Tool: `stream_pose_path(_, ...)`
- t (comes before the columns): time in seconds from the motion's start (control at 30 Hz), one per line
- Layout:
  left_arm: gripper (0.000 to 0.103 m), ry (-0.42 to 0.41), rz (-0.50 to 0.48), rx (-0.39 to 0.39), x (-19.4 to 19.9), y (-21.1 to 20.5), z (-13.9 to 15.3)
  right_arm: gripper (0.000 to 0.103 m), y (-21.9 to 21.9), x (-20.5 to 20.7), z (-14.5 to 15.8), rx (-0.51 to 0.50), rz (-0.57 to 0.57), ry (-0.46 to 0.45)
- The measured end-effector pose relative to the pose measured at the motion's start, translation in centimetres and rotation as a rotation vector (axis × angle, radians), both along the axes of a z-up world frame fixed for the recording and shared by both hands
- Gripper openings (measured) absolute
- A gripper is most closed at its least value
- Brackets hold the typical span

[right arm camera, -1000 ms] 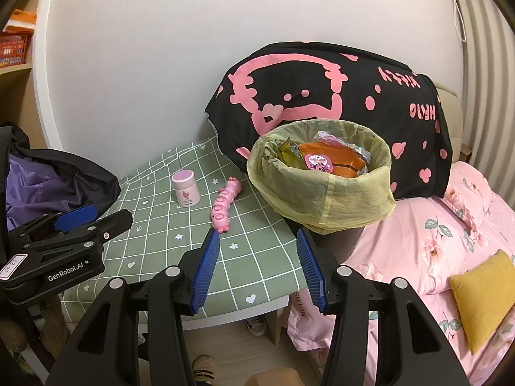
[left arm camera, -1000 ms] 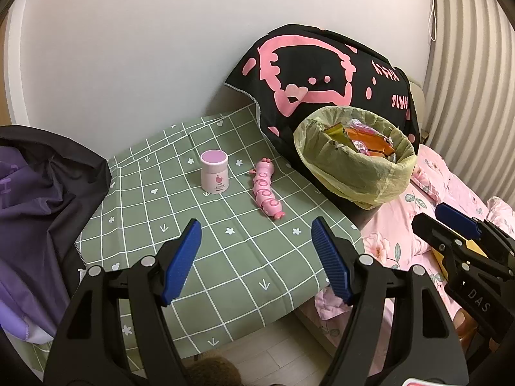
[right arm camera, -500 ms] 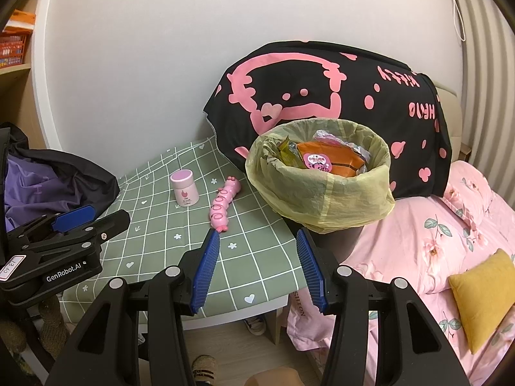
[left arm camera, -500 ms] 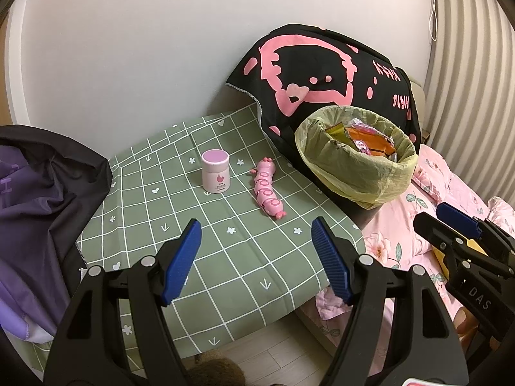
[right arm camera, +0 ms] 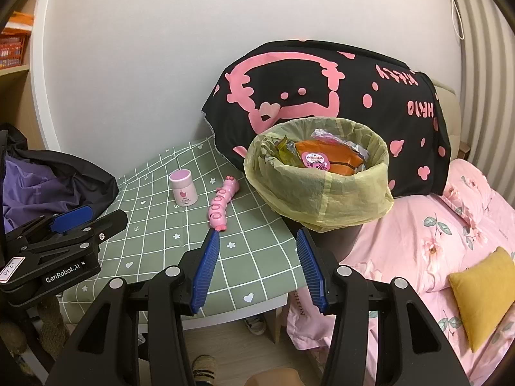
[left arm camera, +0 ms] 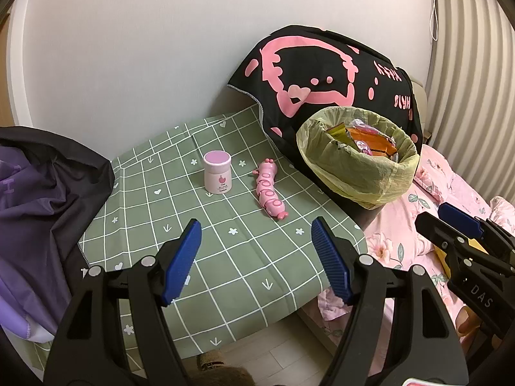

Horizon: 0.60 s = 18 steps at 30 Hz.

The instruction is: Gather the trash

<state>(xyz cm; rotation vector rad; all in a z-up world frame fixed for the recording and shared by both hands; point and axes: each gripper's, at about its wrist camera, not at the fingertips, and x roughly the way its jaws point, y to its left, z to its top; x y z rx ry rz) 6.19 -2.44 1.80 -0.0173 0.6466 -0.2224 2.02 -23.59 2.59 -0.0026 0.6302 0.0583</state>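
My left gripper [left arm camera: 254,257] hangs with its blue ribbed pads spread wide and nothing between them; my right gripper [right arm camera: 257,265] is likewise parted, a little narrower, and empty. Both sit short of the near edge of the green grid-patterned tablecloth [left arm camera: 225,257].

Taking the yellow-green plastic-lined round trash bin [right arm camera: 318,193] as my landmark: it stands at the table's far right corner, against the black cushion with pink cartoon print [right arm camera: 322,87], and is already heaped with orange and foil wrappers [right arm camera: 325,157]. Just left of the bin lies the pink segmented caterpillar-shaped plastic toy [left arm camera: 268,189], and left of that, a short way off, stands the small white jar with a pink lid [left arm camera: 218,172], upright.

I judge these two the remaining pieces. The risks: the jar is smooth and round, so an off-centre pinch could tip or roll it; the jointed toy may flex and slip; and the bin is so full that anything dropped on top could slide off onto the pink floral bedding [right arm camera: 434,225] beside it.
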Motion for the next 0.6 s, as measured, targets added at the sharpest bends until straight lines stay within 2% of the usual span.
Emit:
stream_pose_path(0.3,0.067,0.001,0.003,0.003,0.08,0.0,0.14,0.047,0.02,0.16,-0.04,-0.001,0.003,0.0)
stream_pose_path(0.5,0.066,0.066,-0.012,-0.012,0.58,-0.37,-0.59,0.047,-0.23,-0.2,-0.02,-0.005,-0.021,-0.002)
stream_pose_path(0.6,0.066,0.069,-0.016,-0.008,0.5,-0.51,-0.68,0.047,-0.04,-0.26,0.07,-0.011,-0.028,-0.008)
